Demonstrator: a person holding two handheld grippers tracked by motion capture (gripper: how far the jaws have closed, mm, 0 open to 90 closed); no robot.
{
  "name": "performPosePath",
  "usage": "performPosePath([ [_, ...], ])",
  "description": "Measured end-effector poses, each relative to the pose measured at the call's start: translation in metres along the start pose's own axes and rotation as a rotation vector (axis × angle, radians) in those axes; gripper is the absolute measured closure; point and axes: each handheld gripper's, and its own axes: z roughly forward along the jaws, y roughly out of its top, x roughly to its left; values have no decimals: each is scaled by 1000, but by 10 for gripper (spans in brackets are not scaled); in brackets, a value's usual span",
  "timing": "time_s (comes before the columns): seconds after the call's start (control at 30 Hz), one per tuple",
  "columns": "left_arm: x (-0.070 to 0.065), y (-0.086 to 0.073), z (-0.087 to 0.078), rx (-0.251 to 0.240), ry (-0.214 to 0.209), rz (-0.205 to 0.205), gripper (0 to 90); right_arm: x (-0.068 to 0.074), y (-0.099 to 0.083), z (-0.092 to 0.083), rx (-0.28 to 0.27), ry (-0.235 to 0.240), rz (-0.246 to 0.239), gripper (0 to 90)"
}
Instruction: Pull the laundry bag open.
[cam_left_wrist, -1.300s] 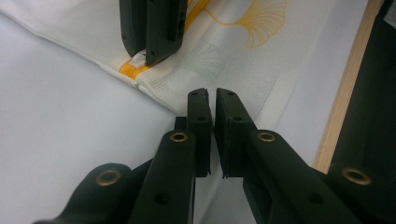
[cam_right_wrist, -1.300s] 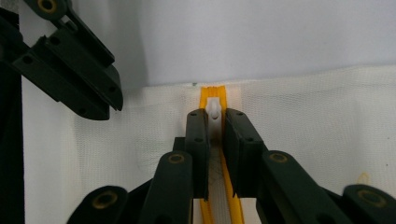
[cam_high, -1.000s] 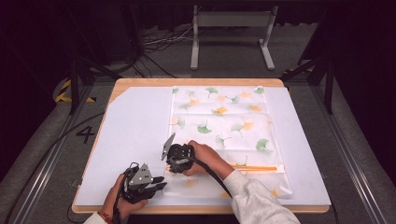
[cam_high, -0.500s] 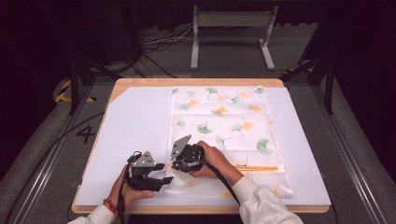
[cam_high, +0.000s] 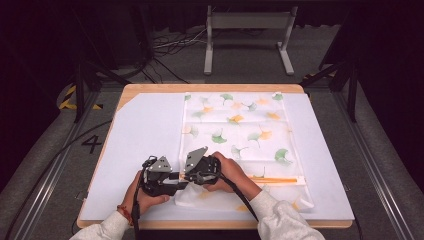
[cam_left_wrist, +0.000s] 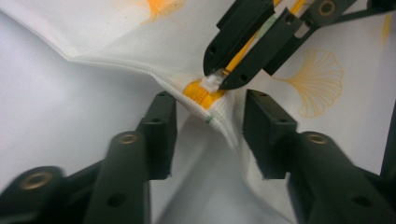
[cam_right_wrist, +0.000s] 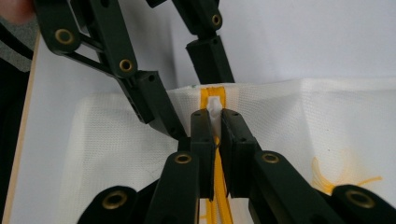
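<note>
A white cloth cover (cam_high: 235, 125) printed with green and orange ginkgo leaves lies on the white mat, with an orange zipper (cam_high: 280, 180) along its near edge. My right gripper (cam_right_wrist: 215, 116) is shut on the white zipper pull (cam_right_wrist: 215, 105) at the zipper's left end. My left gripper (cam_left_wrist: 210, 100) faces it, and its jaws straddle the raised cloth corner and the orange zipper end (cam_left_wrist: 198, 93). Those jaws have just been closing, but a gap still shows on each side of the cloth. In the high view both grippers, left (cam_high: 176, 177) and right (cam_high: 186, 176), meet at the cover's near left corner.
The white mat (cam_high: 145, 130) covers a wooden table (cam_high: 150, 87), bare to the left of the cover. A metal stand (cam_high: 247, 20) and cables are on the floor beyond the far edge. The person's sleeves come in from the bottom.
The left gripper has moved up and right to the cover's corner, meeting the right gripper. The right hand has shifted slightly right, keeping its hold on the zipper pull.
</note>
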Motion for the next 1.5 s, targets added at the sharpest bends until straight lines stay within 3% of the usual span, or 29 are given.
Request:
performPosePath([
  [0.13,4,0,1,2,-3,-2,748,-1,-1,-1,-8,3,10,845],
  [0.3,5,0,1,2,-4,15,840,-1,-3,-1,-8,5,19,845],
  [0.93,0,1,3,-1,16,54,855,2,-8,-5,-10,-13,17,842],
  [1.5,-1,4,2,-24,-3,60,857,3,-11,-7,-2,-27,0,847],
])
